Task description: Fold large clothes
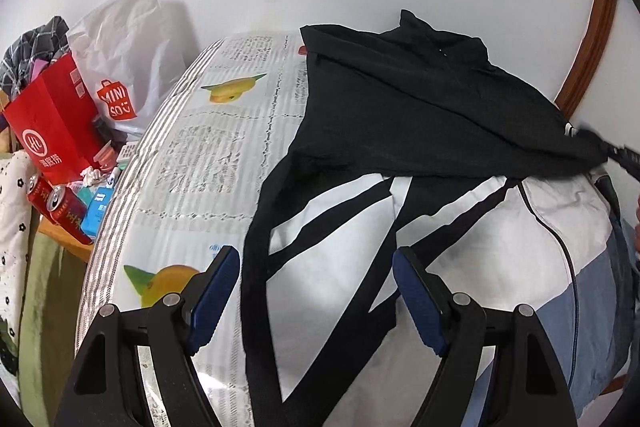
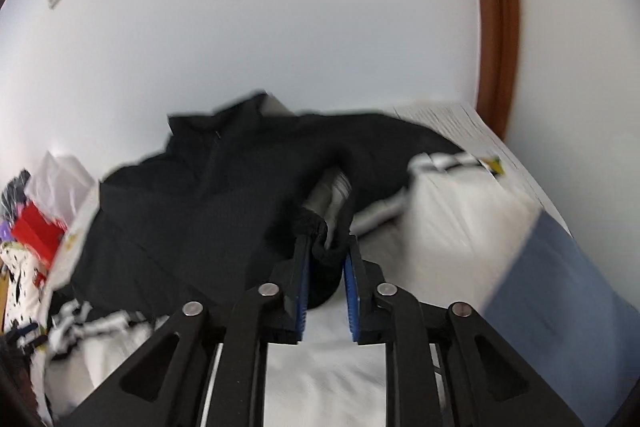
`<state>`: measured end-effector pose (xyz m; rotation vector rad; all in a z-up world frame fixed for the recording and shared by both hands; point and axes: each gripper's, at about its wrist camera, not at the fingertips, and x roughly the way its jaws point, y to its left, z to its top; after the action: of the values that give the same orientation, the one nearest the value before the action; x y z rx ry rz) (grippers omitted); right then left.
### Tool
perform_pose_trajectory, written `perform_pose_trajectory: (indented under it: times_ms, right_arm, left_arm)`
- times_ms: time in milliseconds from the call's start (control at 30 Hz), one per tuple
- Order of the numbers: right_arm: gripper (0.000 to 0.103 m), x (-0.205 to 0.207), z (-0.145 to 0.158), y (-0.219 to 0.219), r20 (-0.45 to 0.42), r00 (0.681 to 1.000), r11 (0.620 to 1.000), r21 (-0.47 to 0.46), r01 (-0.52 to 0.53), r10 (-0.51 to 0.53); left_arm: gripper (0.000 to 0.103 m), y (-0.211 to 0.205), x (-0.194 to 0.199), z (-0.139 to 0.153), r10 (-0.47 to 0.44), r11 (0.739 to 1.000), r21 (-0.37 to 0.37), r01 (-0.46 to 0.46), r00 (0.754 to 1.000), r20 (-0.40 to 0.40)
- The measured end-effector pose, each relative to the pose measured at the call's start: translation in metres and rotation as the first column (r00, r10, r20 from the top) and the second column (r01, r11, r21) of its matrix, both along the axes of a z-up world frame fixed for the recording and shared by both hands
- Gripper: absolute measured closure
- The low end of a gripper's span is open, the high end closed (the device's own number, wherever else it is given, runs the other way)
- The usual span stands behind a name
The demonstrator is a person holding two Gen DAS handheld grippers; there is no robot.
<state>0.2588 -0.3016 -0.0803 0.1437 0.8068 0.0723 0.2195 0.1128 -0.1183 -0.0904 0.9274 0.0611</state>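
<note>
A large jacket lies on the bed: black top half (image 1: 420, 107), white body with black stripes (image 1: 340, 227) and a blue-grey hem (image 1: 580, 307). My left gripper (image 1: 316, 263) is open just above the white and black front, holding nothing. My right gripper (image 2: 326, 247) is shut on the black sleeve cuff (image 2: 320, 227) and holds the sleeve (image 2: 360, 155) lifted over the jacket's black chest (image 2: 192, 195). In the left wrist view the right gripper's tip (image 1: 624, 159) shows at the far right edge, with the sleeve pulled taut to it.
The bed has a newsprint-patterned sheet (image 1: 208, 155). A side table at the left holds a red paper bag (image 1: 48, 131), a white Miniso bag (image 1: 120, 67), red cans (image 1: 60, 211) and a blue carton (image 1: 96, 211). A white wall and a brown door frame (image 2: 496, 27) stand behind.
</note>
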Motion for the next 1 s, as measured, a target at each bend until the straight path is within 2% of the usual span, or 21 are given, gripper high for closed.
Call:
perform_pose_trajectory:
  times_ms: [33, 100, 133, 167, 200, 300, 433, 500, 567, 600, 667, 700, 767, 800, 867, 1000]
  right_arm:
    - [0.080, -0.006, 0.000, -0.006, 0.005, 1.000, 1.000, -0.017, 0.008, -0.008]
    - [0.064, -0.019, -0.001, -0.020, 0.017, 1.000, 0.998, -0.057, 0.027, -0.026]
    - [0.040, -0.025, -0.002, -0.023, 0.012, 1.000, 0.997, -0.078, 0.025, -0.024]
    - [0.027, -0.031, -0.003, -0.023, 0.018, 1.000, 0.995, -0.099, 0.016, -0.014]
    - [0.026, -0.035, -0.005, -0.020, 0.025, 1.000, 0.993, -0.120, 0.006, -0.003]
    - [0.026, -0.038, -0.020, -0.002, -0.007, 1.000, 0.958, -0.285, -0.029, 0.028]
    - [0.027, -0.025, -0.044, 0.010, -0.049, 0.999, 0.894, -0.448, -0.015, -0.008]
    - [0.031, -0.013, -0.053, 0.007, -0.062, 0.997, 0.883, -0.470, 0.008, -0.042]
    - [0.049, 0.001, -0.061, -0.001, -0.080, 0.995, 0.897, -0.441, 0.024, -0.066]
    - [0.055, 0.008, -0.064, -0.006, -0.094, 0.993, 0.911, -0.412, 0.028, -0.073]
    - [0.081, 0.019, -0.067, -0.023, -0.110, 0.989, 0.939, -0.339, 0.058, -0.101]
    - [0.084, 0.019, -0.065, -0.032, -0.103, 0.988, 0.951, -0.299, 0.082, -0.117]
    - [0.084, 0.015, -0.057, -0.061, -0.079, 0.987, 0.984, -0.121, 0.129, -0.140]
    - [0.084, 0.011, -0.053, -0.078, -0.066, 0.982, 0.984, -0.047, 0.175, -0.177]
    - [0.082, 0.005, -0.049, -0.092, -0.047, 0.974, 0.975, -0.024, 0.219, -0.220]
    - [0.081, -0.008, -0.038, -0.093, -0.048, 0.981, 0.982, 0.012, 0.188, -0.188]
  left_arm:
    - [0.026, -0.002, 0.001, 0.001, 0.001, 1.000, 0.001, -0.001, 1.000, -0.001]
    - [0.026, -0.004, 0.001, 0.005, -0.002, 1.000, 0.005, 0.002, 1.000, 0.003]
    - [0.026, -0.005, 0.001, 0.006, -0.005, 1.000, 0.009, 0.005, 1.000, 0.005]
    - [0.026, -0.007, 0.002, 0.007, -0.007, 1.000, 0.015, 0.007, 1.000, 0.007]
    - [0.026, -0.008, 0.002, 0.008, -0.009, 1.000, 0.019, 0.009, 1.000, 0.009]
    - [0.026, -0.012, 0.005, 0.009, -0.011, 1.000, 0.023, 0.011, 1.000, 0.006]
    - [0.026, -0.021, 0.007, 0.006, -0.027, 0.999, 0.035, 0.027, 1.000, -0.005]
    - [0.026, -0.027, 0.008, 0.003, -0.039, 0.998, 0.047, 0.040, 0.999, -0.014]
    - [0.026, -0.031, 0.009, 0.001, -0.047, 0.997, 0.059, 0.049, 0.999, -0.023]
    - [0.026, -0.032, 0.011, 0.000, -0.051, 0.996, 0.065, 0.053, 0.998, -0.028]
    - [0.026, -0.033, 0.013, 0.000, -0.053, 0.996, 0.075, 0.055, 0.998, -0.032]
    - [0.026, -0.033, 0.013, 0.001, -0.049, 0.996, 0.077, 0.052, 0.998, -0.030]
    - [0.026, -0.032, 0.013, 0.003, -0.047, 0.996, 0.077, 0.049, 0.998, -0.028]
    - [0.026, -0.030, 0.013, 0.005, -0.045, 0.996, 0.081, 0.047, 0.999, -0.027]
    - [0.026, -0.029, 0.014, 0.006, -0.041, 0.995, 0.086, 0.043, 0.999, -0.027]
    - [0.026, -0.029, 0.012, 0.013, -0.044, 0.996, 0.077, 0.045, 0.999, -0.021]
